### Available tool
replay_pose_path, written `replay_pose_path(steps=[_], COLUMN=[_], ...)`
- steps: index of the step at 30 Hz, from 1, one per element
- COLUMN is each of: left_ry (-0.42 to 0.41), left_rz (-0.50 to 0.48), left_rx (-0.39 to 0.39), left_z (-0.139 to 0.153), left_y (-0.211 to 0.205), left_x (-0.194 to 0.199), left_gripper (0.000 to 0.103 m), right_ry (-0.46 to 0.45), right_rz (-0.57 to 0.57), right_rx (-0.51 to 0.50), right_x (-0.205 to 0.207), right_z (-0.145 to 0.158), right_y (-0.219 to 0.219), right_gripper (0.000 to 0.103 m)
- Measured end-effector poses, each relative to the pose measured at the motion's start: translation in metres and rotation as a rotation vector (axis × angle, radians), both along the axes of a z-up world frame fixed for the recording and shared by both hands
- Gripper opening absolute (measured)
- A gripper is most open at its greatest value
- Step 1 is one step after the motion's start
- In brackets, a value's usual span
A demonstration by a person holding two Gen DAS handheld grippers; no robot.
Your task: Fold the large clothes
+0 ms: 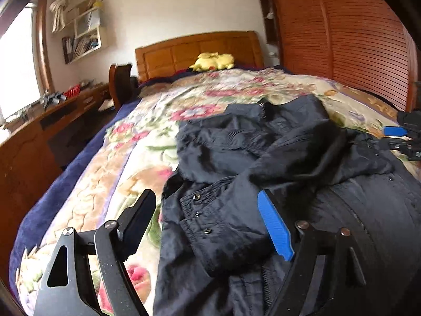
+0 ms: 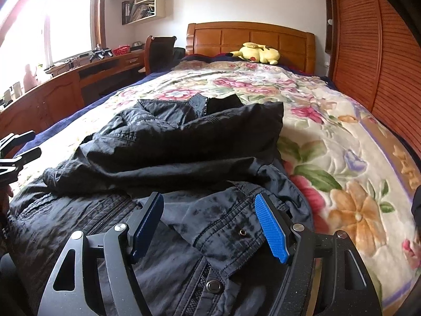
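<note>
Nearest, the left gripper (image 1: 210, 221) and right gripper (image 2: 210, 223) both hover with fingers spread wide and empty over the near hem of one dark jacket (image 1: 276, 163), which lies rumpled on the floral quilt (image 2: 329, 137), sleeves already drawn across its front. The step in hand appears to be the body fold; the next move likely calls for each gripper to pinch a hem corner and carry it toward the collar. Farther off, one yellow plush toy (image 2: 259, 52) rests below one wooden headboard (image 2: 250, 36).
</note>
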State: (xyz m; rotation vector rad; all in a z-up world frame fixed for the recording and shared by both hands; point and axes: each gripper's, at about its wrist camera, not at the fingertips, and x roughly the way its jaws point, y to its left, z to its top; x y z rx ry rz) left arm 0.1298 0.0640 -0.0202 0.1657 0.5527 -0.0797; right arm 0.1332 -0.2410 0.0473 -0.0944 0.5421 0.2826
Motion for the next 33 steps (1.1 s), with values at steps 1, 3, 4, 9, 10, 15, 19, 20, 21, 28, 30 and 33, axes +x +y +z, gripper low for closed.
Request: replay_pose_path(steps=[1,3,4,9,10,15,19,20,21,28,30,33], left_ry=[0.021,0.051,0.062,0.053,0.044,-0.025,-0.045,-0.048,-0.052,-0.033,-0.010,0.011], left_rz=[0.004,0.016,0.018,0.012,0.010,-0.005,-0.010,-0.010,-0.010,0.001,0.003,0.002], left_rx=[-0.002,0.001,-0.007,-0.037,-0.035,-0.016,-0.016,-0.023,-0.031,-0.106,-0.124,-0.152], left_z=[-0.003,-0.010,-0.014,-0.021,-0.021,-0.020,-0.022,-0.022,-0.021,-0.025,-0.027,-0.029], left_y=[0.002,0.008,0.011,0.015,0.014,0.009,0.008,0.010,0.011,0.025,0.028,0.032], left_x=[0.006,0.013,0.015,0.011,0.009,-0.004,-0.008,-0.010,-0.010,-0.007,-0.004,-0.001], left_gripper=[0.081,0.081,0.081,0.081,0.081,0.081,0.081,0.081,0.081,0.081,0.081,0.081], right_ry=[-0.002,-0.011,-0.017,-0.009,0.000,0.084,0.156,0.173,0.186,0.220,0.225,0.251], right_rz=[0.003,0.008,0.012,0.039,0.040,0.034,0.018,0.015,0.010,0.002,0.003,-0.038], right_rx=[-0.001,-0.004,-0.002,-0.027,-0.054,-0.124,-0.176,-0.186,-0.198,-0.283,-0.305,-0.393], right_x=[0.000,-0.002,-0.002,0.015,0.022,0.071,0.119,0.131,0.143,0.213,0.228,0.254], right_z=[0.002,0.005,0.008,0.017,0.017,0.012,0.004,0.002,-0.001,-0.011,-0.015,-0.032], right_y=[0.000,0.000,-0.001,0.001,0.003,0.011,0.028,0.033,0.039,0.094,0.107,0.117], right_gripper=[0.074,0.074,0.074,0.074,0.074,0.074,0.074,0.074,0.074,0.074,0.074,0.074])
